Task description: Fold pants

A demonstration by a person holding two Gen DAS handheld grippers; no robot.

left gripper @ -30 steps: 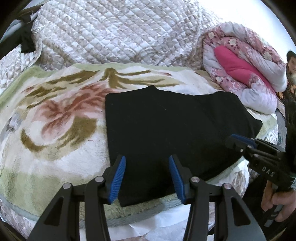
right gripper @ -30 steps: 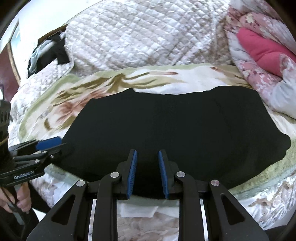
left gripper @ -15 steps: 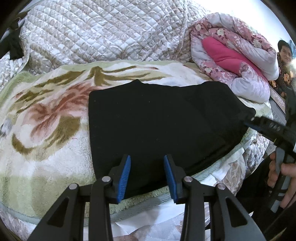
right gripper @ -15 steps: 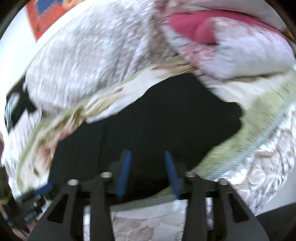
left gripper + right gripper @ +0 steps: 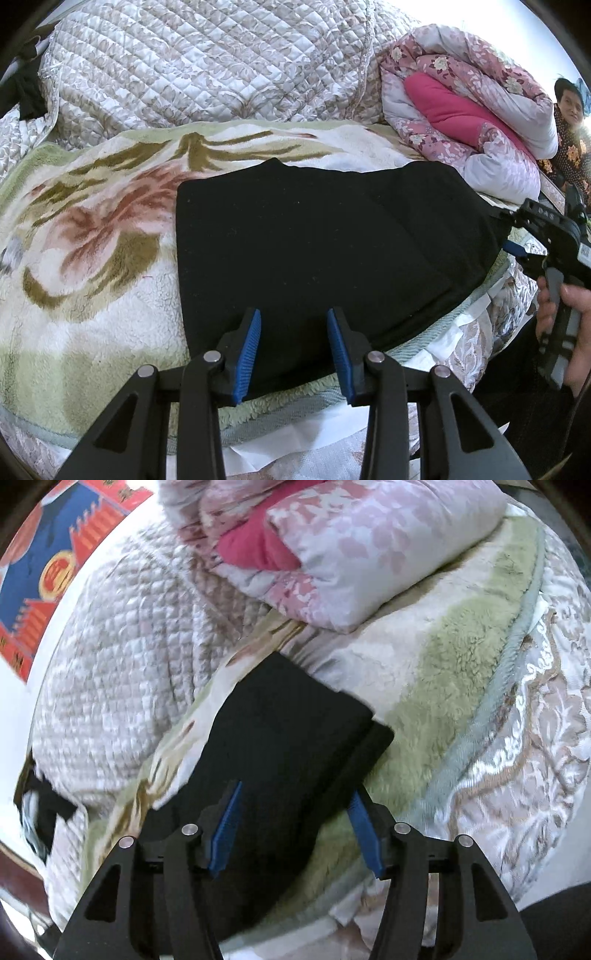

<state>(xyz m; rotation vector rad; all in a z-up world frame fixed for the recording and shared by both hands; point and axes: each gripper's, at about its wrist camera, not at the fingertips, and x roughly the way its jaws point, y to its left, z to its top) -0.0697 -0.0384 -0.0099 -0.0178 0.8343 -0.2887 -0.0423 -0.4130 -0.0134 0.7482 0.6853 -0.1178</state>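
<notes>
The black pants (image 5: 325, 236) lie folded flat on a floral fleece blanket (image 5: 92, 236). My left gripper (image 5: 293, 325) hovers open over their near edge, blue pads apart, not pressing the cloth. At the pants' right end a hand holds my right gripper (image 5: 508, 230), turned on its side. In the right wrist view the pants' end (image 5: 291, 731) shows two stacked layers. My right gripper (image 5: 295, 797) is there with jaws opening, and the cloth lies between the fingers without being pinched.
A cream quilted bedspread (image 5: 207, 70) is heaped behind the blanket. A rolled pink floral duvet (image 5: 472, 110) lies at the back right, and a person (image 5: 569, 122) sits beyond it. The bed's edge (image 5: 509, 738) drops off right of the pants. A dark cloth (image 5: 27, 92) lies far left.
My right gripper swung to the pants' right end, rolled onto its side and widened its jaws. My left gripper stayed at the near edge, jaws slightly narrower.
</notes>
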